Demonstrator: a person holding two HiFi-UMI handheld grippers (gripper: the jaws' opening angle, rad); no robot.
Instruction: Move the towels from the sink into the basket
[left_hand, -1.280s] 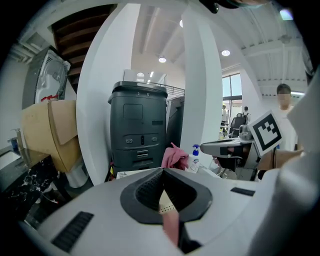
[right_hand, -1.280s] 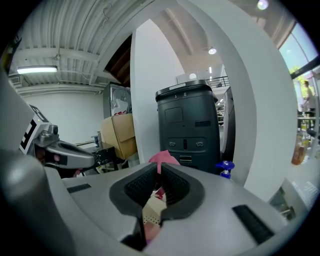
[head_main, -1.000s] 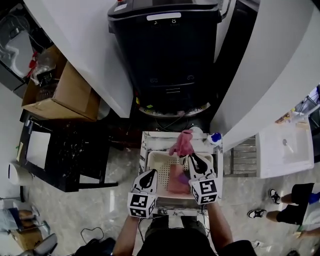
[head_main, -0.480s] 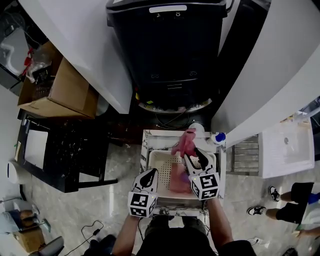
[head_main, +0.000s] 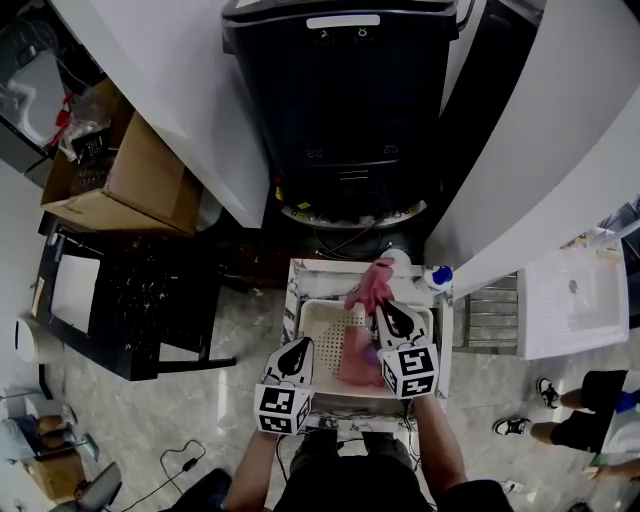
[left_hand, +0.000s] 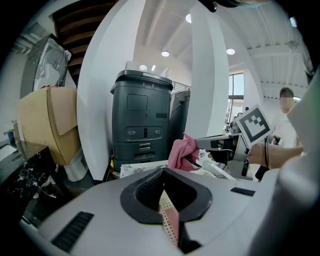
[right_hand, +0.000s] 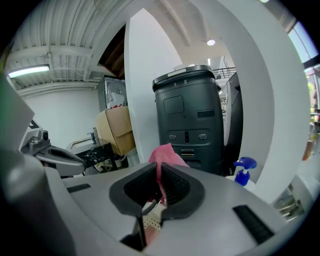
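Right gripper (head_main: 384, 306): edged forward, jaws just reclosed, now clamped on 1 pink towel (head_main: 372, 284). Left gripper (head_main: 298, 349): closed, empty. Step: grasp. Next: lift towel clear, release over basket (head_main: 310, 320).

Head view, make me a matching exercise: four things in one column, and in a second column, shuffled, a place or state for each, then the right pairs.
1 raised pink towel
2 spray bottle
3 cardboard box
4 left gripper

A far left of the view
B fingers shut, nothing held
C pinched by the right gripper, whose fingers have just closed on it
D beside the far right corner of the basket

Pairs: 1-C, 2-D, 3-A, 4-B
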